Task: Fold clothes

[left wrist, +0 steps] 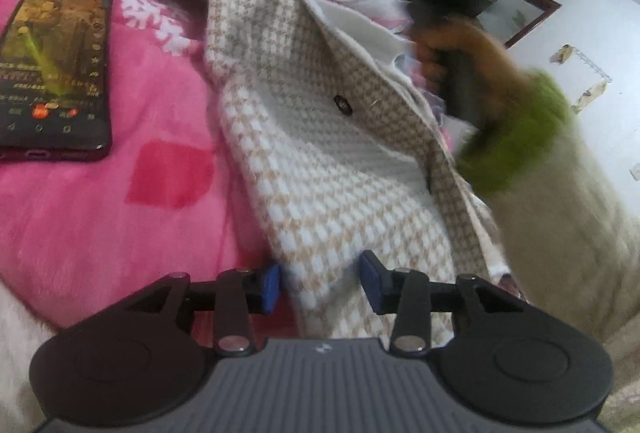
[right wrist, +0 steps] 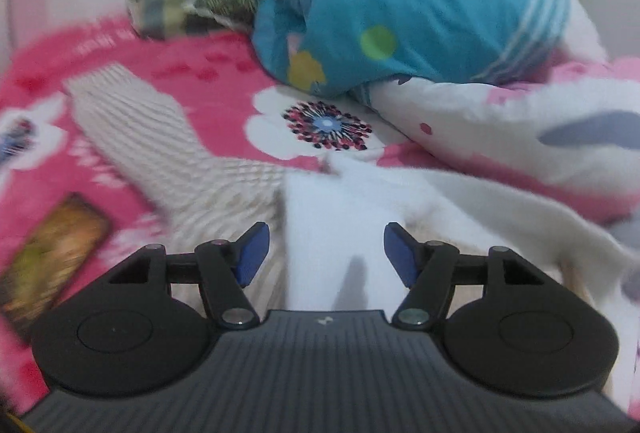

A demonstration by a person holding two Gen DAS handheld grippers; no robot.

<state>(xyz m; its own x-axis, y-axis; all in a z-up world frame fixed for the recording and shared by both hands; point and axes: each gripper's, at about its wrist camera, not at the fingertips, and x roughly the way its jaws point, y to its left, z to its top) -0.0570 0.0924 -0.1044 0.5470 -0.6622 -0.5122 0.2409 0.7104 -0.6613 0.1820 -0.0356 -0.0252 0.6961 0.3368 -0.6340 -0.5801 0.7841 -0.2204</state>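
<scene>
Jacket [left wrist: 320, 169] hem between left gripper [left wrist: 320, 285] pads

1. The left gripper [left wrist: 320, 283] has black linkage arms, silver pivot screws, blue finger pads [left wrist: 269, 288] and a ribbed grey body.
2. The right gripper [right wrist: 326, 253] is built the same, with blue pads [right wrist: 252, 257] and round black side housings.
3. The right hand [left wrist: 452, 57] wears a fuzzy cream sleeve [left wrist: 568, 217] with a green cuff [left wrist: 516, 137].
</scene>
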